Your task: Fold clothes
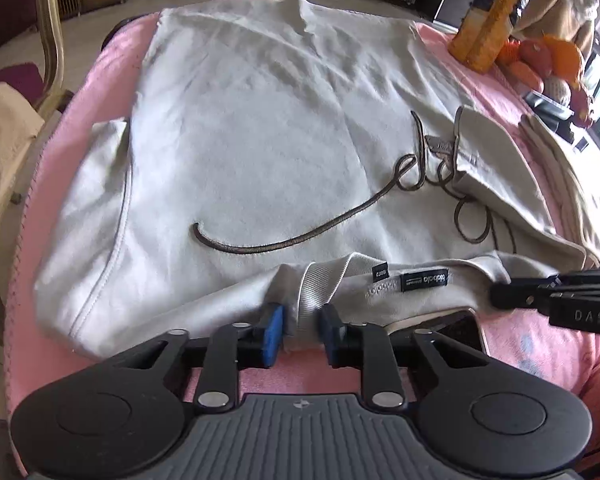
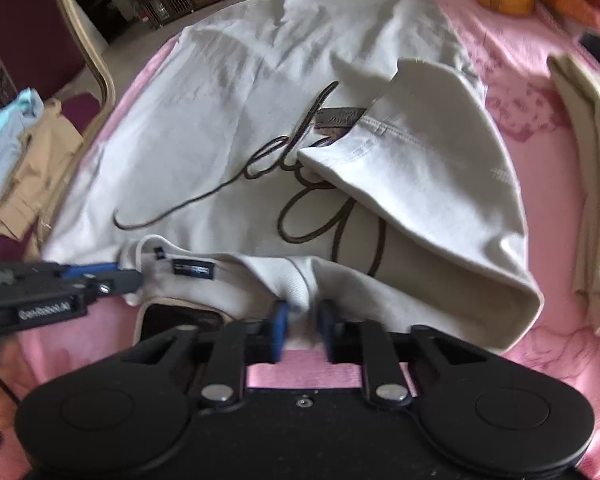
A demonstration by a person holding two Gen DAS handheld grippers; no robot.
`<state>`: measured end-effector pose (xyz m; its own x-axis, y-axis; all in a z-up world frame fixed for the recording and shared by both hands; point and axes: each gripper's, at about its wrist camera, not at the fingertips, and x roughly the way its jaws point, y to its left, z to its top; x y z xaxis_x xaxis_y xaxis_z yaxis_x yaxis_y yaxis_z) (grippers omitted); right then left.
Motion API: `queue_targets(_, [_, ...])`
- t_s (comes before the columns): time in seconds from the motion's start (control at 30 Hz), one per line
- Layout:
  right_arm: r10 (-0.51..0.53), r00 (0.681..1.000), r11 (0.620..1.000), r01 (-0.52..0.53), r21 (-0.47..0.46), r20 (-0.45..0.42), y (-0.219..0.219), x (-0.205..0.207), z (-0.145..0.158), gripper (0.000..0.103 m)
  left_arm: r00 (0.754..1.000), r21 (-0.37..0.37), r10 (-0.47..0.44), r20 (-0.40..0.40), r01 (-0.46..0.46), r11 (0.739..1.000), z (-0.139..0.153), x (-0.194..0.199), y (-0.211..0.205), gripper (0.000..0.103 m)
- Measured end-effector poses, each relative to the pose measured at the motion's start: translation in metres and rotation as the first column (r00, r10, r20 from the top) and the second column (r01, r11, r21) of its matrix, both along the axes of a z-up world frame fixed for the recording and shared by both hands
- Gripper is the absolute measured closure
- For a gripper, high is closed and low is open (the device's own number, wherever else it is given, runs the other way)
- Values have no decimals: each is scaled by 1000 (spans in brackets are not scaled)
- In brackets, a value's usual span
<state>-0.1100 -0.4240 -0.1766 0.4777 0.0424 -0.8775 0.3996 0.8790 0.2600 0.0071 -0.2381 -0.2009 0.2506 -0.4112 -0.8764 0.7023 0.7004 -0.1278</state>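
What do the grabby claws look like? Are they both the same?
Nearly. The left gripper and the right gripper are both black, with blue pads on two fingers, silver rivets and two round discs on the body. The left has a ribbed grey plate; the right's is plain black. White lettering marks their sides.

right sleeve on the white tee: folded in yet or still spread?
Folded in. The right sleeve lies over the white T-shirt's chest, covering part of the brown script.
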Motion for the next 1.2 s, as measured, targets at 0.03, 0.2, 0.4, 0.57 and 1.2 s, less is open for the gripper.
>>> queue_targets(0.03, [-4,1000,1000,4,-4,-1,0,0,1,97,1000,9,-5,3,5,1000,2,-1,0,92])
queue_targets(0.2, [-32,999,999,32,13,12,-2,-6,20,99,1000,9,-20,21,20,1000,20,-4,7,97])
queue_targets(0.4, [-27,999,998,25,51,40,2,-14,57,99,999,-32,-38,19,38,999,56,-9,26,97])
queue_targets(0.57, [29,1000,999,-29,33,-1,17,-25,65,99,997,17,-75,-13,75,997,53,-27,35,97])
queue_targets(1.2, [-87,995,995,85,52,49,-14,-24,34,85,987,85,123,104,-132,988,17,12,36,85])
